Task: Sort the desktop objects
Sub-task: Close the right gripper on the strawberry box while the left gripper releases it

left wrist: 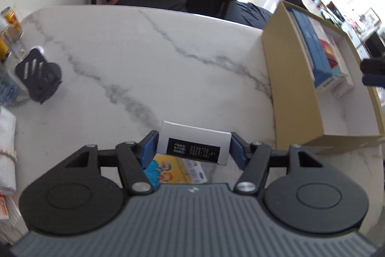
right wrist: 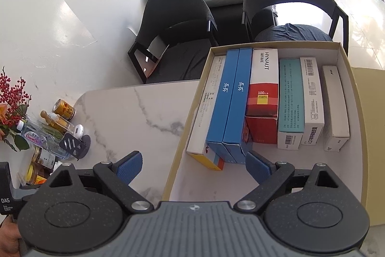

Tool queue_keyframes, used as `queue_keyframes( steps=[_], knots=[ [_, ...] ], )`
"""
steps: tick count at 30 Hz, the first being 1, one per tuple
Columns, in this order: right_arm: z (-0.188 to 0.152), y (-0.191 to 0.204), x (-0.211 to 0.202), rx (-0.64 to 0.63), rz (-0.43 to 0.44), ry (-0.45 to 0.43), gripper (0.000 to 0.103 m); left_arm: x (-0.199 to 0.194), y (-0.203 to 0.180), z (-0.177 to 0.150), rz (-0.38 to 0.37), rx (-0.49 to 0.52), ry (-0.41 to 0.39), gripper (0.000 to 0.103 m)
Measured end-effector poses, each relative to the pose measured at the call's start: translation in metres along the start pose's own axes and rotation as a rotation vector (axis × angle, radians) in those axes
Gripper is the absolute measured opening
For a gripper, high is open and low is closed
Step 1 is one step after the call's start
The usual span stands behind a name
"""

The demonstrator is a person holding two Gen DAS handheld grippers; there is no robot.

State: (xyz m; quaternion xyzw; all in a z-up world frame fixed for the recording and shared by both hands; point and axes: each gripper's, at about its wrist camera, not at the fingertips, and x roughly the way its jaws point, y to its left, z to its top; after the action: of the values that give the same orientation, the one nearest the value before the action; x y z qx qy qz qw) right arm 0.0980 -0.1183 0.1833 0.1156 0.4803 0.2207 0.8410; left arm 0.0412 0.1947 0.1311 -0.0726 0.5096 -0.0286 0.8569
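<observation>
My left gripper (left wrist: pixel 193 139) is shut on a small white carton (left wrist: pixel 195 146) with a black printed label; its blue pads press on the carton's two ends. A yellow and blue cartoon face of the carton shows below. The carton hangs just above the marble table (left wrist: pixel 144 59), left of the tan cardboard box (left wrist: pixel 293 88). In the right wrist view that cardboard box (right wrist: pixel 211 187) holds a row of cartons standing on edge: two blue ones (right wrist: pixel 231 100), a red and white one (right wrist: pixel 263 88), a teal one (right wrist: pixel 290 98) and white ones. My right gripper (right wrist: pixel 192 158) is open, straddling the box's near left wall with nothing held.
A black slotted stand (right wrist: pixel 74 143) sits at the table's left, beside several bottles and jars (right wrist: pixel 55 122) and red berries (right wrist: pixel 12 88). A white cloth (left wrist: pixel 6 155) lies at the left edge. Two dark chairs (right wrist: pixel 180 16) stand beyond the table's far edge.
</observation>
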Motion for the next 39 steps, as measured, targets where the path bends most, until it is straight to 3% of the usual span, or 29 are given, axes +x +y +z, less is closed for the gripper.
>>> queue_keyframes(
  steps=[4, 8, 18, 23, 26, 27, 29, 33, 36, 39],
  knots=[
    [-0.002, 0.000, -0.001, 0.003, 0.008, 0.003, 0.094, 0.013, -0.041, 0.004, -0.022, 0.157, 0.007, 0.059],
    [-0.005, 0.003, -0.001, -0.003, 0.018, 0.009, 0.094, 0.033, -0.052, 0.005, -0.055, 0.206, 0.042, 0.061],
    [-0.011, 0.020, 0.006, -0.059, 0.048, 0.036, 0.093, 0.032, -0.044, 0.005, -0.052, 0.174, 0.039, 0.070],
    [-0.012, 0.033, 0.010, -0.117, 0.094, 0.056, 0.093, 0.028, -0.026, 0.001, -0.059, 0.133, 0.041, 0.082],
    [-0.017, 0.048, 0.012, -0.244, 0.150, 0.080, 0.087, 0.029, -0.014, 0.001, -0.063, 0.082, 0.044, 0.088],
    [-0.020, 0.054, 0.013, -0.309, 0.182, 0.095, 0.081, 0.028, -0.010, 0.001, -0.068, 0.065, 0.044, 0.089],
    [-0.029, 0.069, 0.013, -0.466, 0.249, 0.130, 0.078, 0.029, -0.007, 0.000, -0.074, 0.052, 0.046, 0.089],
    [-0.047, 0.099, 0.023, -0.770, 0.266, 0.170, 0.071, 0.029, -0.006, -0.001, -0.079, 0.046, 0.049, 0.091],
    [-0.055, 0.114, 0.042, -0.886, 0.243, 0.215, 0.064, 0.028, -0.006, -0.001, -0.076, 0.047, 0.048, 0.091],
    [-0.063, 0.116, 0.066, -0.886, 0.223, 0.252, 0.062, 0.027, -0.005, -0.001, -0.073, 0.050, 0.047, 0.091]
  ],
)
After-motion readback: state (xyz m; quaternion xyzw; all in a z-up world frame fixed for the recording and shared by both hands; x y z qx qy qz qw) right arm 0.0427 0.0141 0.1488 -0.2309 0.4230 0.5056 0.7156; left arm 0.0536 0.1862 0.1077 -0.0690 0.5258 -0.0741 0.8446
